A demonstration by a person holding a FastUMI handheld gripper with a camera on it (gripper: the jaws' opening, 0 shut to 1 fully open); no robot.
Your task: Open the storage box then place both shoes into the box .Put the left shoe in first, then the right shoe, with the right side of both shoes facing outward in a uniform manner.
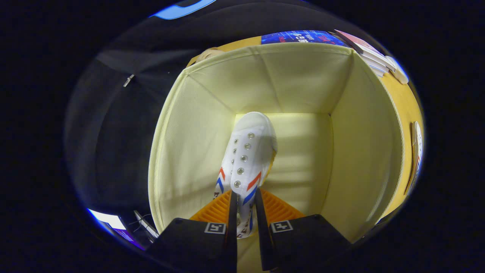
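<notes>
While the gripper (245, 212) pinches the white shoe (248, 159) by its heel end, toe down inside the open storage box (182, 125), lower slowly. Keep toe off the walls. Lay flat on the floor near the left wall, then let go.

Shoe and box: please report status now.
Gripper shut on shoe. Shoe hangs toe-down inside open box. Second shoe outside, beside box. Nothing in the way.
</notes>
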